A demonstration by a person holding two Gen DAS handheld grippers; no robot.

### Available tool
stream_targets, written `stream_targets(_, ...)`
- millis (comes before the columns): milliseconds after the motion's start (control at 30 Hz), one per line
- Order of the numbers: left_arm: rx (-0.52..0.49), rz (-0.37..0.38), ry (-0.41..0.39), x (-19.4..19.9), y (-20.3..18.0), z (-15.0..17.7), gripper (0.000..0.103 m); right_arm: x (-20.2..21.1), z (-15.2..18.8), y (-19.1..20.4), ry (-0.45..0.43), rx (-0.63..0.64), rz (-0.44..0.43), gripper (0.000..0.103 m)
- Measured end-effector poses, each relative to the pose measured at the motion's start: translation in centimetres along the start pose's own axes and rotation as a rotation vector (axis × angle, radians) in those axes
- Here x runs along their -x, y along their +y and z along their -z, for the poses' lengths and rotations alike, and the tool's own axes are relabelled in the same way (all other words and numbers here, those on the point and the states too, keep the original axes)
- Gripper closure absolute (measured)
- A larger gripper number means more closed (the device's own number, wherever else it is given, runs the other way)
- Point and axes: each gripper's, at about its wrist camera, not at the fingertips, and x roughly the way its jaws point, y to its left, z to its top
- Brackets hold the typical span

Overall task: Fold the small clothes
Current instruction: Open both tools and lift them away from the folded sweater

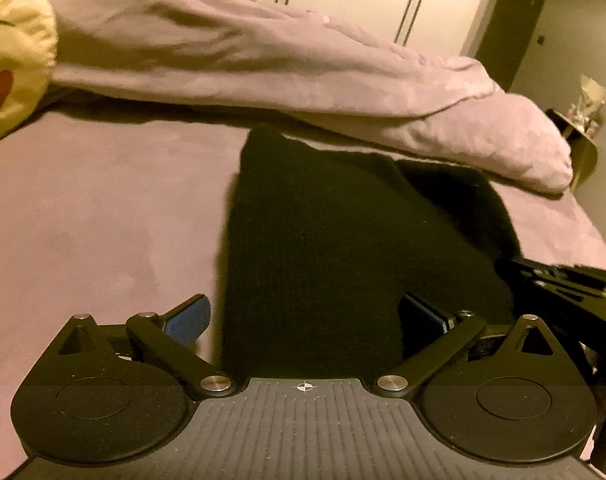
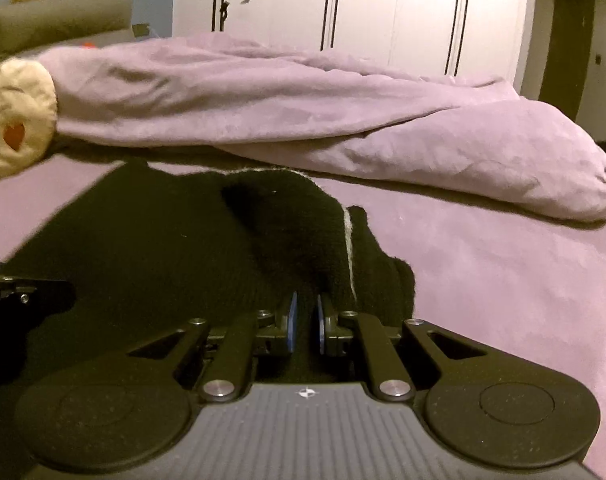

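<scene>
A black knitted garment (image 1: 323,240) lies on a purple bed sheet (image 1: 103,208). My left gripper (image 1: 303,320) is open, its blue pads wide apart over the garment's near edge. In the right wrist view the same garment (image 2: 183,248) is bunched, with a pale seam line showing. My right gripper (image 2: 305,320) has its pads nearly together on a raised fold of the black fabric. The right gripper's body shows at the right edge of the left wrist view (image 1: 563,292); the left gripper's body shows at the left edge of the right wrist view (image 2: 19,296).
A rolled purple duvet (image 1: 283,60) lies across the bed behind the garment. A cream cushion with a red heart (image 1: 11,64) sits at the far left. White wardrobe doors (image 2: 383,12) stand behind. The bed's right edge (image 1: 599,240) drops near a small side table (image 1: 583,136).
</scene>
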Motion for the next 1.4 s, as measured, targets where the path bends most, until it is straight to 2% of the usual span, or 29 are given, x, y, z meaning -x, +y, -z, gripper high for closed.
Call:
stream_targets(100,0.023,-0.003,0.005,2.4,0.7,0.9,0.000,4.4,1.4,0.7,-0.021,0.002,-0.014,0.089)
stream_targets(200,0.038,-0.023,0.029,3.2,1.3,2.1,0.000,7.4,3.9,1.5,-0.014,0.022,0.000,0.082)
stream_targets(367,0.077,-0.012,0.093,1.6,2.3,3.2,0.000,7.0,6.6,2.2,-0.047,0.134,0.060,0.081)
stream_targets(567,0.099,0.015,0.073,1.2,2.9,3.9,0.000,6.6,7.4,1.4,-0.097,0.128,0.043,0.076)
stream_targets(600,0.107,0.018,0.066,1.5,3.0,4.2,0.000,7.0,7.6,1.1,-0.096,0.111,0.035,0.071)
stream_targets(700,0.082,0.017,0.038,3.4,2.6,5.7,0.000,9.1,8.6,0.4,-0.082,0.011,0.013,0.070)
stream_targets(767,0.036,0.010,0.014,5.4,1.9,7.8,0.000,11.2,9.9,1.0,-0.067,0.020,0.032,0.070)
stream_targets(833,-0.023,0.000,0.018,8.0,0.9,10.7,0.000,13.7,11.6,1.8,0.000,0.018,0.017,0.067)
stream_targets(867,-0.049,-0.006,0.023,9.3,0.4,12.0,0.000,15.4,12.6,2.3,0.038,0.017,0.007,0.065)
stream_targets(900,-0.077,-0.015,0.027,11.2,-0.1,13.7,0.000,16.9,13.4,2.7,0.064,0.017,0.000,0.053)
stream_targets(933,-0.089,-0.012,0.037,12.8,-0.4,14.9,0.000,18.9,14.3,3.0,0.093,0.009,-0.008,0.034)
stream_targets(1000,-0.076,0.015,0.094,16.3,-0.7,17.5,0.000,22.2,15.7,3.3,0.155,-0.043,-0.033,0.015)
stream_targets(1067,-0.036,0.033,0.149,18.9,-0.7,19.4,0.000,24.8,16.6,3.2,0.196,-0.091,-0.082,0.011)
stream_targets(1100,-0.027,0.054,0.166,20.1,-0.6,20.2,0.000,25.7,16.8,3.2,0.202,-0.101,-0.103,0.004)
stream_targets(1167,-0.037,0.055,0.168,21.0,-0.9,20.9,0.000,26.6,17.3,3.5,0.182,-0.085,-0.108,0.004)
stream_targets(1200,-0.036,0.023,0.156,21.1,-1.1,21.0,0.000,26.8,17.4,3.8,0.172,-0.083,-0.088,0.004)
stream_targets(1267,0.001,-0.030,0.145,20.7,-1.3,20.6,0.000,26.1,17.3,4.1,0.166,-0.104,-0.061,0.004)
stream_targets(1400,0.036,-0.064,0.083,19.2,-1.6,19.2,0.000,23.9,17.4,4.6,0.127,-0.127,-0.012,0.004)
